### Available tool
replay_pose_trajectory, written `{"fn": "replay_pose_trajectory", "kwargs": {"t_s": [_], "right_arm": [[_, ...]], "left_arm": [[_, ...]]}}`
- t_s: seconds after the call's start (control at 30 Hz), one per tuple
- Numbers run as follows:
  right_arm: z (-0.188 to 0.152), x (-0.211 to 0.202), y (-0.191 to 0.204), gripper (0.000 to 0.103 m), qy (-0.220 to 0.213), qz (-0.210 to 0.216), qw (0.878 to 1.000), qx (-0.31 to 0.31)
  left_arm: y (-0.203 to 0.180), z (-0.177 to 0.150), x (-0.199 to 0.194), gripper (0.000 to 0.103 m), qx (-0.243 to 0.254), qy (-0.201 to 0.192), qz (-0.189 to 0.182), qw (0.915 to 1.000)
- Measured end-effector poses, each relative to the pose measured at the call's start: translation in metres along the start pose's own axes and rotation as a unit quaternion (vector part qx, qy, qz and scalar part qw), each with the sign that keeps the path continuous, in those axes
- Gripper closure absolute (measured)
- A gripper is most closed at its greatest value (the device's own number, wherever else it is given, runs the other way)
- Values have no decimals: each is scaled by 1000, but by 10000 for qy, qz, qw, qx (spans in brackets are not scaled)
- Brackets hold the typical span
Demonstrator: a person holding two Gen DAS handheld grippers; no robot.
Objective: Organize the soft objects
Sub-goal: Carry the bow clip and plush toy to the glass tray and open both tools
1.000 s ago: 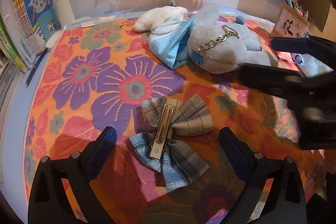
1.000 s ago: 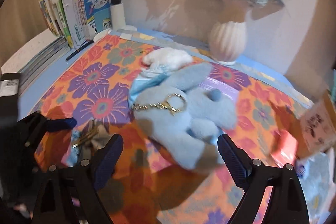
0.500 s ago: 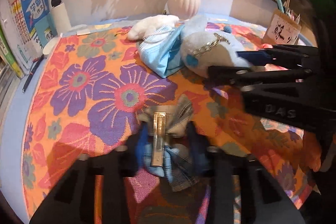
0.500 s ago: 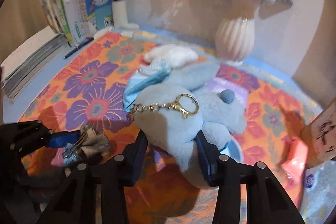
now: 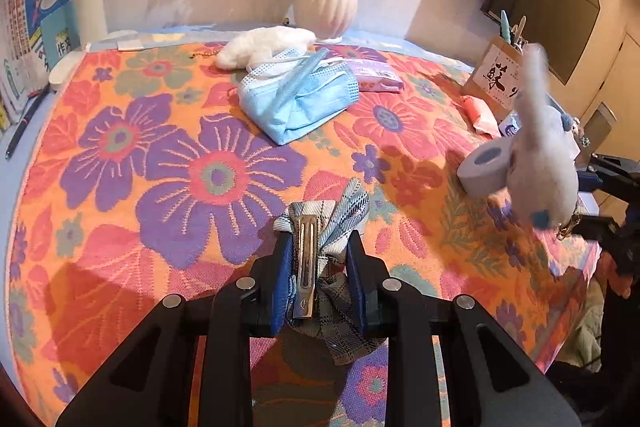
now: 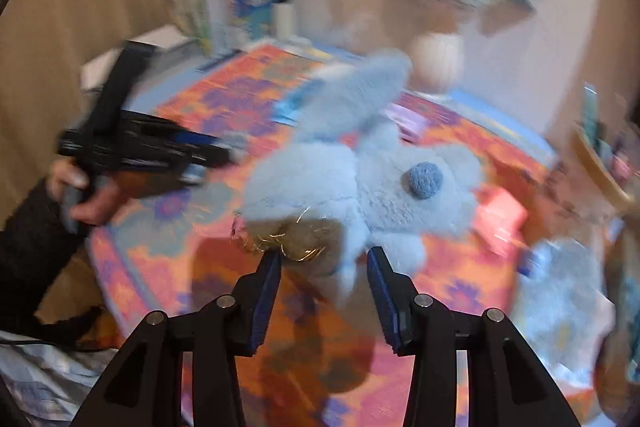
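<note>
Risk: plush (image 6: pixel 360 183), pinched low by right fingers (image 6: pixel 324 279) and lifted off the table, could swing loose. Left fingers (image 5: pixel 320 275) nearly closed on bow (image 5: pixel 328 223), metal clip could slip. Floral cloth (image 5: pixel 160 163) covers table; mask (image 5: pixel 296 103), vase (image 5: pixel 326 3), books (image 5: pixel 36 23) behind.

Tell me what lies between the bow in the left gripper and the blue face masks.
Nothing: in the left wrist view only bare floral cloth runs from the bow, clamped in the left gripper, up to the masks.
</note>
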State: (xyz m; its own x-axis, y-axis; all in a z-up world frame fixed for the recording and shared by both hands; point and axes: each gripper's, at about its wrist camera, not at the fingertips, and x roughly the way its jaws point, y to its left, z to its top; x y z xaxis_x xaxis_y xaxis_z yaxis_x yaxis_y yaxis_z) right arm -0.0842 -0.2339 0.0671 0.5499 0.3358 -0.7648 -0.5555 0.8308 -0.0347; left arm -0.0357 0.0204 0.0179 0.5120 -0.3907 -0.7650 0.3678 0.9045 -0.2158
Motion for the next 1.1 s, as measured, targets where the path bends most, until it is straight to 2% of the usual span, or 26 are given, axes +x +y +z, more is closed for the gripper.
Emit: {"fn": "replay_pose_trajectory", "kwargs": {"t_s": [0.1,0.13,0.2,0.3,0.33,0.43,0.53,0.63,0.77,0.87,0.93,1.0,1.03,1.1], "right_arm": [[-13,-7,-31,52,139,-814,9952,524],[-19,-11,-40,52,164,-855,9932,773],[-33,-23,-59,50,43,-540,9878,1458],[-49,-34,-63,27,-179,3,9793,2015],[-52,-35,-60,15,-226,99,9771,2112],[-51,-38,-46,12,-75,38,9799,1993],[-44,-44,-35,12,-3,-418,9853,1656],[-46,-37,-40,0,90,-739,9828,1689],[-47,0,-55,0,216,-334,9700,2398],[-46,20,-67,0,282,-426,9550,2920],[-43,24,-68,0,241,-511,9514,3028],[-39,23,-64,12,240,-677,9538,2917],[-37,24,-61,28,289,-673,9556,2853],[-36,23,-60,29,316,-555,9549,2899]], "left_arm": [[-4,-1,0,81,76,4,107,9999],[-5,-2,0,81,122,9,152,9998],[-5,-1,1,81,160,15,179,9997],[-3,-1,0,80,146,4,170,9997],[-2,-1,0,80,124,3,158,9998],[-1,-1,0,80,97,2,162,9998],[-4,-1,0,80,145,3,209,9997],[-4,-1,1,80,158,10,207,9997],[-5,-2,1,80,153,6,229,9996],[-11,-4,2,80,285,7,393,9988],[-12,-4,2,80,328,12,465,9984],[-12,-5,1,81,278,17,482,9984],[-11,-4,1,81,242,15,486,9985],[-11,-4,-1,81,140,6,461,9988]]}}
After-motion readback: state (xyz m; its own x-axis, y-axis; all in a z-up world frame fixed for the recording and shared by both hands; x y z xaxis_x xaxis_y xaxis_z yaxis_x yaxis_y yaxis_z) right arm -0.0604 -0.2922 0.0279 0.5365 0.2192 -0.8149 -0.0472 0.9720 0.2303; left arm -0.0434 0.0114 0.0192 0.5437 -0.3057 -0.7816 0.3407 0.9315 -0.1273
